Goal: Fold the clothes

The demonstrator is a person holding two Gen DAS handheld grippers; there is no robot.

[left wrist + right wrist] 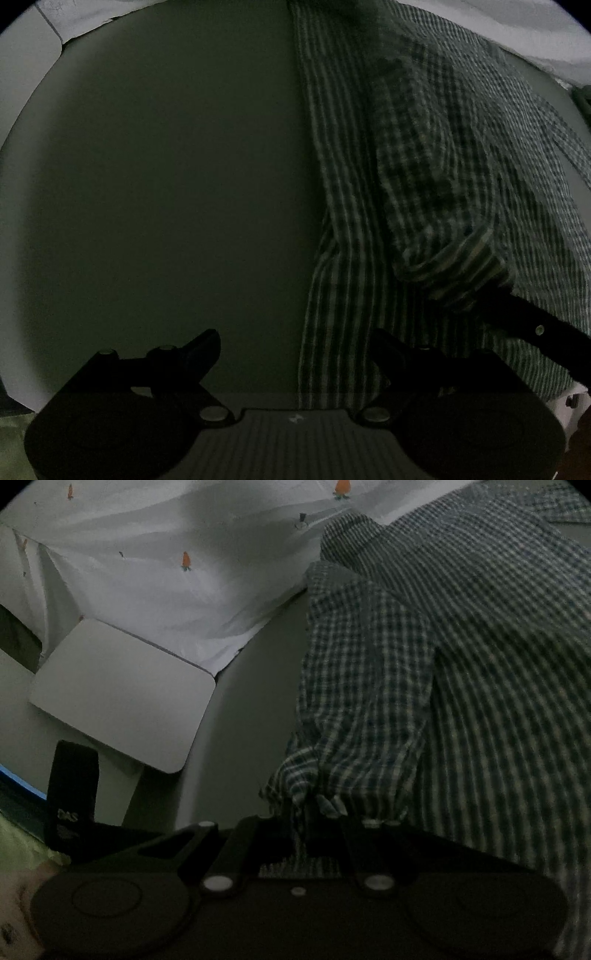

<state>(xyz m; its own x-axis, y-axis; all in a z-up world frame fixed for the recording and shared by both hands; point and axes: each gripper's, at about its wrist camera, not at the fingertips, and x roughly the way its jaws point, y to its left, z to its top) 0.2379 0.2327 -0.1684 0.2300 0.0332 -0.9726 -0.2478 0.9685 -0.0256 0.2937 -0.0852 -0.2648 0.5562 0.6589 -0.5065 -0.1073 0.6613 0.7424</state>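
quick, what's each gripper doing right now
Left gripper: open, holding nothing.
Right gripper: shut on the green-and-white checked cotton shirt.

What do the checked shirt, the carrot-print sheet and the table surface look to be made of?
Checked shirt: thin woven fabric, probably cotton, matte; it creases softly and bunches where the right gripper pinches it. Carrot-print sheet: light woven cloth, matte, with soft wrinkles. Table: smooth, hard, pale surface, perhaps plastic or laminate; the dim light leaves that open.

The left tongs (295, 354) are hovering with fingers spread wide apart, gripping nothing. The right tongs (314, 827) are pinching together, clamping cloth.
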